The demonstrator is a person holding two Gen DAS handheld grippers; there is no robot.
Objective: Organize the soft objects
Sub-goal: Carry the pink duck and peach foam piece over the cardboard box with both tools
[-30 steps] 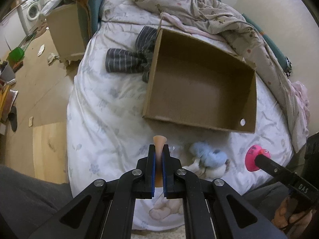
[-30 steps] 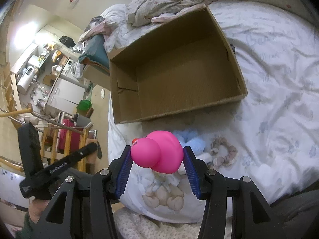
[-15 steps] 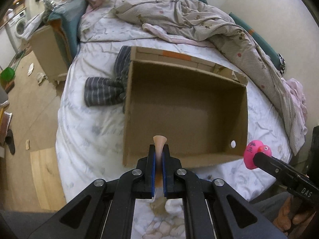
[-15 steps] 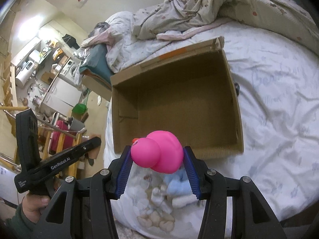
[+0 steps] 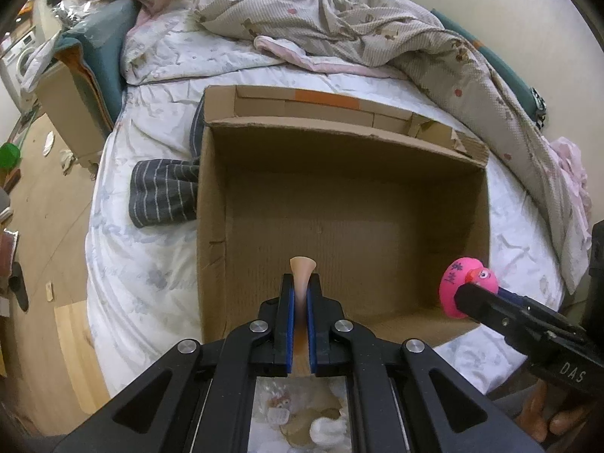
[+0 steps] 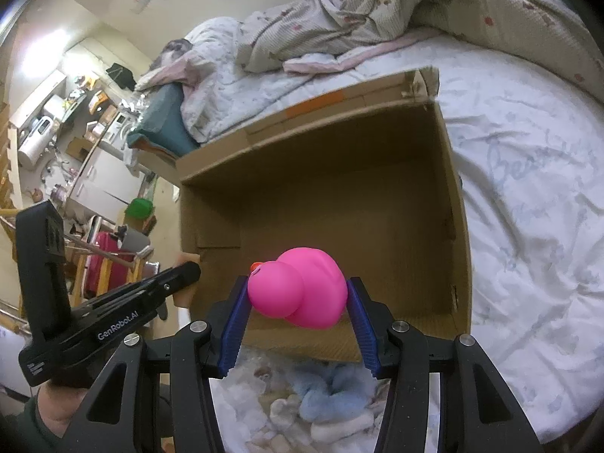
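1. A bed (image 5: 158,271) is covered by a white floral sheet.
2. An open cardboard box (image 5: 211,226) is set on it.
3. A pink rubber duck (image 6: 298,292) is clamped in the right tool (image 6: 298,324) over the box's near edge.
4. A thin peach-coloured piece (image 5: 301,275) is pinched by the closed left tool (image 5: 300,302).

Left gripper (image 6: 188,270): "GenRobot.AI". Right gripper (image 5: 468,294): "DAS".

A lived-in bedroom in a home: a bed (image 5: 151,264) with a white floral sheet and a rumpled quilt (image 5: 377,34) heaped along its far edge, wooden floor (image 5: 49,234) beside it, and a washing machine (image 5: 22,56) with cluttered shelves (image 6: 75,124) beyond.
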